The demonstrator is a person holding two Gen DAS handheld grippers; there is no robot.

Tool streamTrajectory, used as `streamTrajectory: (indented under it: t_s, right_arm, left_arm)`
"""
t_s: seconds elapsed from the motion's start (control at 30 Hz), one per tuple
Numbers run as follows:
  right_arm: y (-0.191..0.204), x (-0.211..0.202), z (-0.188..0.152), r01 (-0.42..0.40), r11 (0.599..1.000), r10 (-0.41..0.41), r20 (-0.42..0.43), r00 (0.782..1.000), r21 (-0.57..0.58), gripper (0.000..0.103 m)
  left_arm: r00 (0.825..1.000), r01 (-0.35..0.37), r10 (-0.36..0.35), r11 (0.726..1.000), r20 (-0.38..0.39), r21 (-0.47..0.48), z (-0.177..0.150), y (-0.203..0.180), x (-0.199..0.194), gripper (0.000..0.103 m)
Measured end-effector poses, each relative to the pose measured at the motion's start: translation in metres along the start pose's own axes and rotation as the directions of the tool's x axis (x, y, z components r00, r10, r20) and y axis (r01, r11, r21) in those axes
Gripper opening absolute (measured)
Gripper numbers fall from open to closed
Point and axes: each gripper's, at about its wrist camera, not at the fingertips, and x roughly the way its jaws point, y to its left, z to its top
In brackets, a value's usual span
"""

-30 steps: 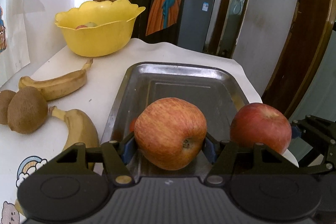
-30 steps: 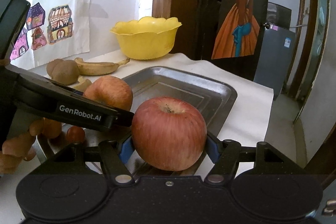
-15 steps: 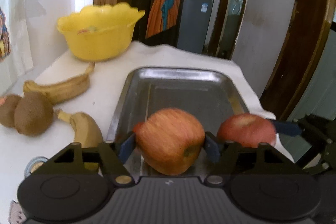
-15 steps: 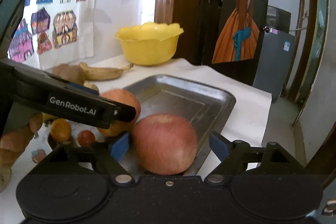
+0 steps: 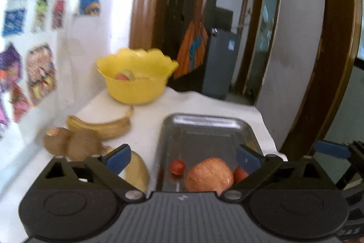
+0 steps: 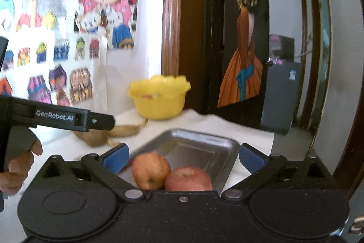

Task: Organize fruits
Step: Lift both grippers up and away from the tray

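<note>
A white tabletop [image 5: 186, 106] stands by a wall of cartoon posters, with a steel tray [image 5: 204, 126] as its landmark. Two apples [image 6: 151, 170] [image 6: 188, 179] lie touching at the tray's near end, a small red fruit [image 5: 178, 166] just beside them. Both tongs, left [image 5: 182, 157] and right [image 6: 183, 157], have just been opening and now gape wide above the apples, pads clear of them. Beyond the tray's far left corner sits a yellow bowl [image 5: 136, 81]; bananas [image 5: 102, 126] and kiwis [image 5: 72, 145] lie left of the tray.
</note>
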Motion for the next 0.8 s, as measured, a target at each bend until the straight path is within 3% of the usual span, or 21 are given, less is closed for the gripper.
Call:
streamTrajectory:
  t_s: [0.3,0.53,0.8]
  right_arm:
    - [0.031,-0.078,0.004,0.043,0.998,-0.048,0.105,0.993,0.052,0.102]
    - [0.063,-0.115,-0.012,0.092,0.995,-0.096,0.080,0.992,0.048,0.102]
    - [0.090,-0.133,-0.041,0.115,0.991,-0.115,0.005,0.993,0.072,0.102]
  left_arm:
    - [0.992,-0.045,0.050,0.998,0.114,-0.045,-0.002,0.030,-0.085,0.102]
    - [0.983,-0.083,0.092,0.995,0.159,-0.059,-0.019,0.052,-0.142,0.103]
    - [0.980,-0.137,0.142,0.989,0.141,-0.048,-0.051,0.068,-0.181,0.103]
